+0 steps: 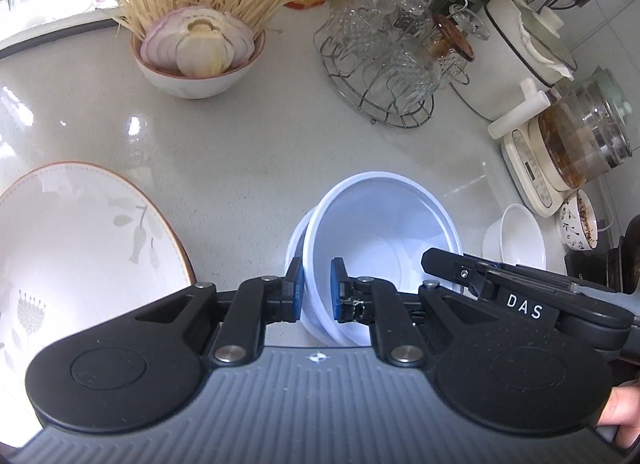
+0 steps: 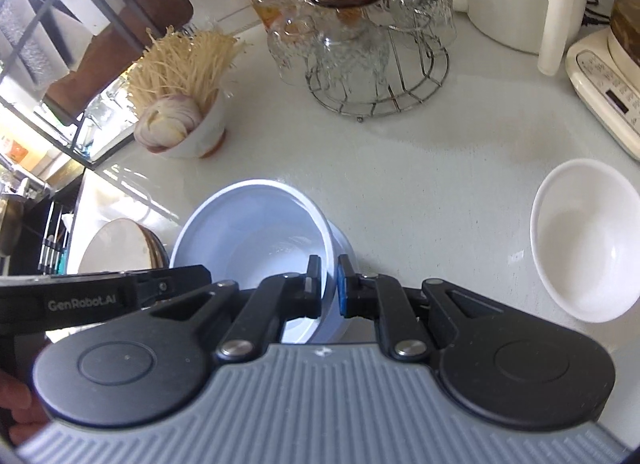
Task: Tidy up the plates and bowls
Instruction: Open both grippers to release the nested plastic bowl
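On the pale worktop, at your far left, lies a large plate with a leaf pattern and brown rim. Behind it stands a bowl of halved onion and enoki mushrooms. At centre sits the light blue bowl, tilted and nested in a second bowl of the same colour, whose rim shows at its left. Your left tool is clamped on this bowl's near-left wall, one pad outside, one inside. Your right tool is clamped on the same bowl's right wall in the same manner. Both tools thus grip one bowl from opposite sides. Behind it stands a wire rack of upturned glasses. To the right rests a small white bowl, empty and well apart from the blue one; beyond it stands a kettle on its cream base.
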`<state>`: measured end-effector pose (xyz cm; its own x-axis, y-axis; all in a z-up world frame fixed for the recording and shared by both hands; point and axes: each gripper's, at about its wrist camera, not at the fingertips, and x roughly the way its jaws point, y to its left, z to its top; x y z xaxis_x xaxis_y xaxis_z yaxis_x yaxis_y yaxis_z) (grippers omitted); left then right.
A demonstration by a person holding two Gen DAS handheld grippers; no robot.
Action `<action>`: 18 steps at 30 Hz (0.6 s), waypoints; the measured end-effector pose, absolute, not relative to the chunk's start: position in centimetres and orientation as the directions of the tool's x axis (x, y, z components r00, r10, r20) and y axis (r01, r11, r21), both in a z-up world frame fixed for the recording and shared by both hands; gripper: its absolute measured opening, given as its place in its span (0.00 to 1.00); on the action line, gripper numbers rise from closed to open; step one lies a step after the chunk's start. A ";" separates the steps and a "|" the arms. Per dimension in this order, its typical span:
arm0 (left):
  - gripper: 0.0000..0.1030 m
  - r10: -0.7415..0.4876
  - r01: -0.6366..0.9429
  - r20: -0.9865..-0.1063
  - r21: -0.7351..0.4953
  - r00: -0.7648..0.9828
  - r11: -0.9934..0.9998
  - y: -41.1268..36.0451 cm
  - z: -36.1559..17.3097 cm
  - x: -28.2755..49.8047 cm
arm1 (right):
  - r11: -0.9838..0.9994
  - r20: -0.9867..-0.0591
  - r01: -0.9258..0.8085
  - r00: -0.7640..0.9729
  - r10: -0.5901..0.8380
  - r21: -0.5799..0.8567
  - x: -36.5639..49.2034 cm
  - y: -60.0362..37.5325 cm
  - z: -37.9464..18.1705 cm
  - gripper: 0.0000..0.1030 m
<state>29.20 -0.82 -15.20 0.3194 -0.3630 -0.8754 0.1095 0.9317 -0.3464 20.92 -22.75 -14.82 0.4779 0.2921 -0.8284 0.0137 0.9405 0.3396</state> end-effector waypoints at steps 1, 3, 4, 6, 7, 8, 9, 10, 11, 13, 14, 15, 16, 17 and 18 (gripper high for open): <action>0.14 -0.361 0.112 -0.877 -0.343 0.318 0.933 -0.9 -15.2 29.2 | 0.939 -0.829 0.017 0.476 0.295 0.344 20.9 -22.8 -14.9 0.11; 0.14 -0.363 0.116 -0.878 -0.344 0.311 0.932 -0.9 -15.2 29.3 | 0.937 -0.828 0.024 0.476 0.295 0.348 21.0 -22.9 -14.8 0.11; 0.14 -0.365 0.119 -0.879 -0.346 0.305 0.931 -1.0 -15.2 29.4 | 0.937 -0.828 0.028 0.478 0.292 0.347 21.0 -22.9 -14.7 0.12; 0.31 -0.365 0.123 -0.880 -0.344 0.303 0.931 -1.2 -15.1 29.6 | 0.940 -0.831 0.039 0.481 0.279 0.339 21.0 -22.9 -14.6 0.12; 0.40 -0.354 0.127 -0.884 -0.331 0.306 0.935 -1.3 -15.1 29.6 | 0.945 -0.835 0.043 0.481 0.266 0.326 21.1 -22.8 -14.6 0.12; 0.49 -0.341 0.131 -0.885 -0.315 0.316 0.940 -1.3 -14.9 29.5 | 0.947 -0.839 0.046 0.479 0.257 0.317 21.1 -22.7 -14.5 0.19; 0.49 -0.335 0.139 -0.883 -0.306 0.328 0.942 -1.3 -14.6 29.5 | 0.945 -0.838 0.049 0.479 0.261 0.323 21.2 -22.7 -14.4 0.33; 0.49 -0.334 0.147 -0.881 -0.301 0.334 0.942 -1.2 -14.2 29.5 | 0.940 -0.831 0.049 0.484 0.274 0.338 21.3 -22.9 -14.3 0.41; 0.49 -0.333 0.151 -0.879 -0.298 0.342 0.942 -1.1 -13.9 29.6 | 0.936 -0.823 0.048 0.494 0.280 0.347 21.3 -23.0 -14.0 0.50; 0.49 -0.327 0.158 -0.872 -0.288 0.363 0.944 -1.0 -13.2 29.9 | 0.940 -0.810 0.036 0.521 0.271 0.338 21.3 -23.0 -13.1 0.50; 0.49 -0.323 0.167 -0.866 -0.279 0.383 0.946 -1.0 -12.8 30.1 | 0.942 -0.803 0.034 0.534 0.265 0.333 21.3 -23.0 -12.7 0.50; 0.49 -0.325 0.175 -0.861 -0.277 0.390 0.945 -0.9 -12.4 30.3 | 0.943 -0.797 0.035 0.545 0.260 0.331 21.3 -23.0 -12.4 0.50; 0.49 -0.328 0.183 -0.857 -0.276 0.398 0.943 -0.9 -12.0 30.4 | 0.942 -0.793 0.037 0.551 0.260 0.334 21.4 -23.0 -12.1 0.50; 0.49 -0.331 0.193 -0.852 -0.274 0.407 0.942 -1.0 -11.6 30.6 | 0.939 -0.788 0.038 0.557 0.264 0.341 21.5 -23.1 -11.8 0.50; 0.49 -0.333 0.204 -0.846 -0.270 0.416 0.941 -0.9 -11.1 30.7 | 0.938 -0.783 0.041 0.563 0.264 0.345 21.6 -23.2 -11.5 0.50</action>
